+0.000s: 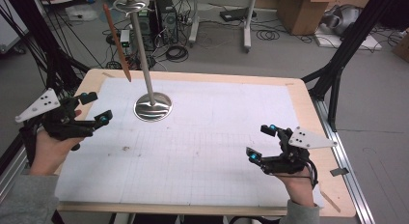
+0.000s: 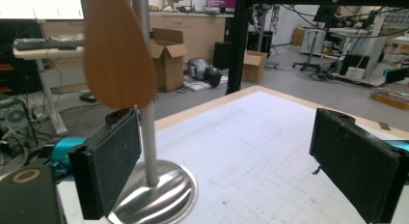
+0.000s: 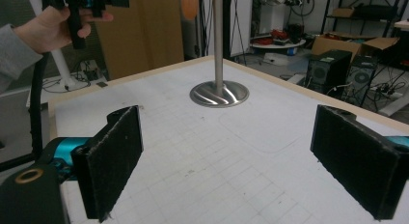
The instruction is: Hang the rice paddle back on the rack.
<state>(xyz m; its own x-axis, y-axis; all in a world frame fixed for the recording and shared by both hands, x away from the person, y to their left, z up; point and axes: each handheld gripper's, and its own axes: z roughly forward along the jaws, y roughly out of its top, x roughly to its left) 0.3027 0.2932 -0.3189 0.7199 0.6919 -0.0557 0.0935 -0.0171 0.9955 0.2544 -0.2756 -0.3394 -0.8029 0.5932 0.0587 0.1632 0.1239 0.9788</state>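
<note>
A metal stand with a round base [image 1: 152, 107] and a tall pole rises from the far left of the white grid mat [image 1: 202, 147]. A brown wooden utensil [image 1: 117, 40] hangs from the hooks at its top. My left gripper [image 1: 96, 107] is held open at the table's left edge, level with the base. From the left gripper view the utensil [image 2: 118, 50] hangs close ahead, above the left pad, with the base [image 2: 159, 192] just beyond. My right gripper [image 1: 259, 142] stands open and empty at the near right. The right gripper view looks across the mat at the base [image 3: 219, 93].
The wooden table [image 1: 308, 113] ends close behind the stand and beside both hands. Black frame posts [image 1: 345, 50] stand at the right rear corner. Cables, computer cases and cardboard boxes [image 1: 301, 9] lie on the floor beyond.
</note>
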